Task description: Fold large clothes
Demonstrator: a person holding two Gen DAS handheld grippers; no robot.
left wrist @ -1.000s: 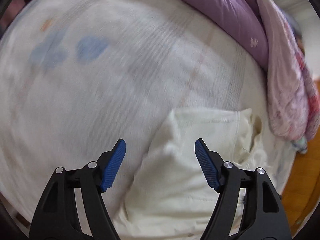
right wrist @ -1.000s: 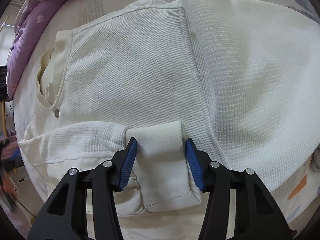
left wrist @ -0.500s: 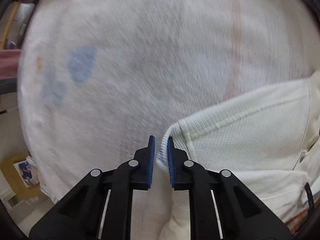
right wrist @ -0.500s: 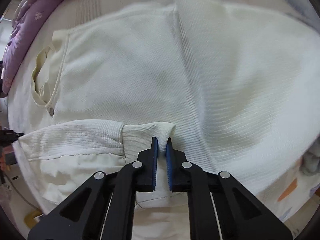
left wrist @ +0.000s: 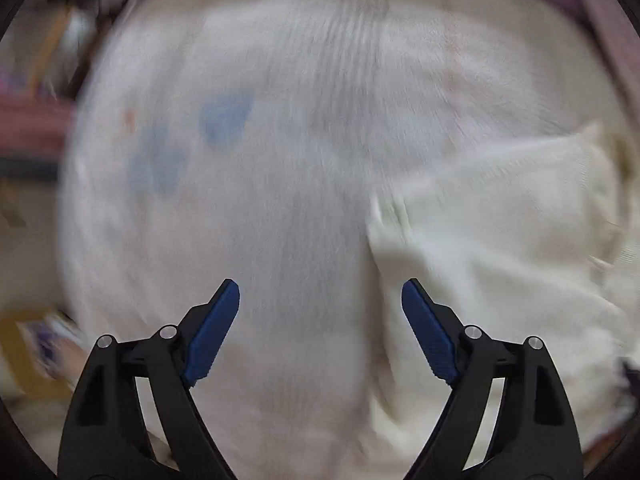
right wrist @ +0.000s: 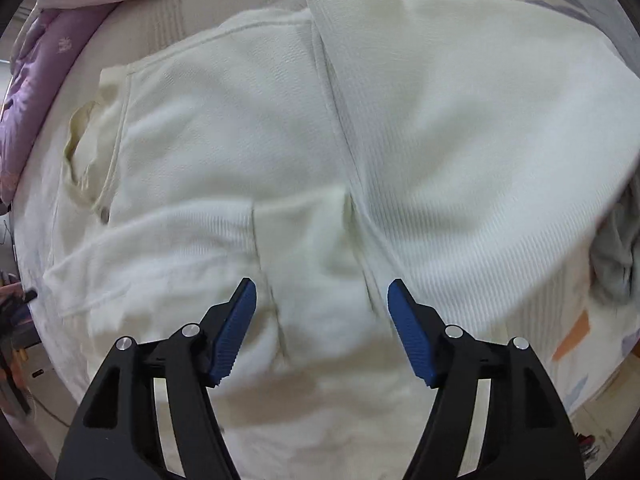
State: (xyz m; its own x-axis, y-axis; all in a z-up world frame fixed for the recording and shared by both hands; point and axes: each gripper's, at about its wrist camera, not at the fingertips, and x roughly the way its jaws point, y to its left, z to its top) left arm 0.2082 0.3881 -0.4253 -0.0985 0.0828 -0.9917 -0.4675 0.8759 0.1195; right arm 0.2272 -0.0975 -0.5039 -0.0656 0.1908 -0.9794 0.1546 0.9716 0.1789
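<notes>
The left wrist view is motion-blurred. A cream top (right wrist: pixel 248 128) lies flat on the bed (left wrist: pixel 280 160), one side folded over, a sleeve (right wrist: pixel 168 248) across its near part. Left gripper (left wrist: pixel 320 300): jaws opening, nothing between them. Right gripper (right wrist: pixel 322 300): jaws opening above the cuff (right wrist: pixel 304 232), not pinching it.

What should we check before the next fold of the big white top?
1. Left gripper let go: ok, jaws opening, nothing between them.
2. Right gripper let go: ok, jaws opening above the sleeve cuff.
3. Sleeve laid across the cream top: ok.
4. Top on the bed sheet: ok.
5. Purple quilt off the top: ok.
6. Top free of wrinkles: cannot tell, blurry.
</notes>
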